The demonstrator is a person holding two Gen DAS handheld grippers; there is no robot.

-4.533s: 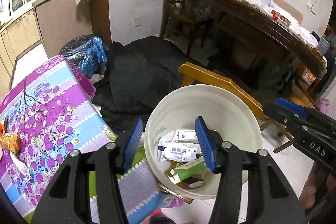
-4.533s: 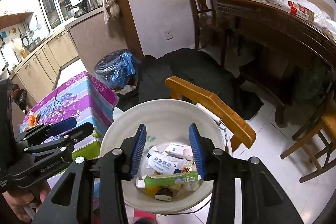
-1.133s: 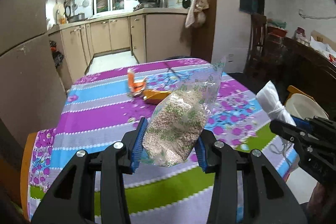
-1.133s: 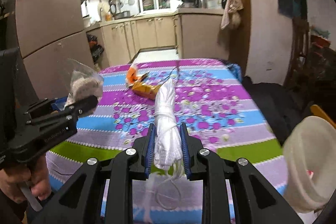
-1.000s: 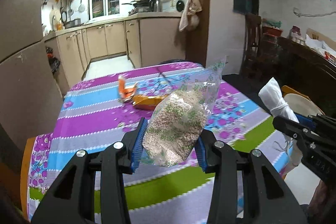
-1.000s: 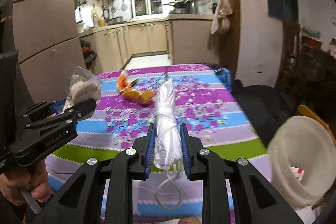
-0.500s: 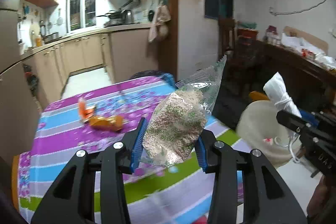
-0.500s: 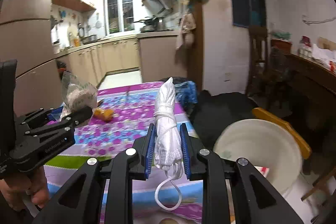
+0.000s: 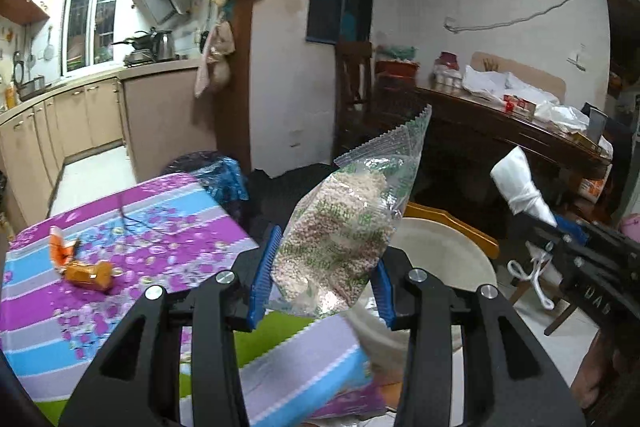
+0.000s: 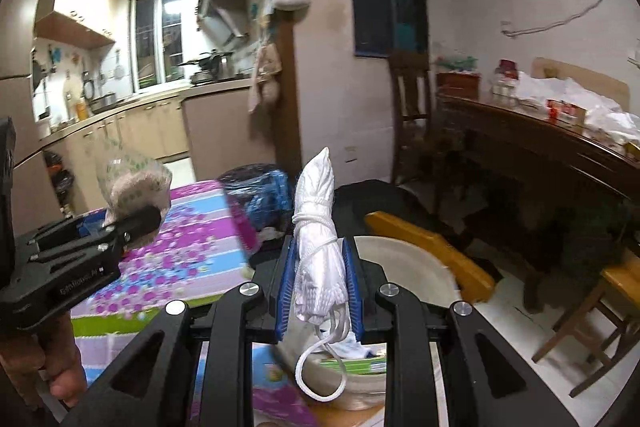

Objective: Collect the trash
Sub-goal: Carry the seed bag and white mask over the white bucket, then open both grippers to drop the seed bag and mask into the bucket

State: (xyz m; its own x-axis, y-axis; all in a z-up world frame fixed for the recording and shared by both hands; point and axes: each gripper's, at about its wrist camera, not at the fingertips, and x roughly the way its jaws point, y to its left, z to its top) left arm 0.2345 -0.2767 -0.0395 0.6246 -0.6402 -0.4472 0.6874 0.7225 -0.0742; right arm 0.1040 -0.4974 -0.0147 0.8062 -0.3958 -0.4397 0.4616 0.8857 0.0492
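Between my left tongs (image 9: 322,277), a clear bag of grain (image 9: 340,243) gripped upright, my right tongs (image 10: 319,293) clamped on a bundle of white rope (image 10: 320,259), cream bucket (image 10: 404,259) just beyond, orange wrappers (image 9: 86,273) on the floral desk (image 9: 132,291).

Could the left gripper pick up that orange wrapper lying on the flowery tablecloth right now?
Probably not yet. The left gripper is already shut on a clear plastic bag of pale grains, so its jaws are full. The crumpled orange wrapper lies in the open on the purple flowered tablecloth.
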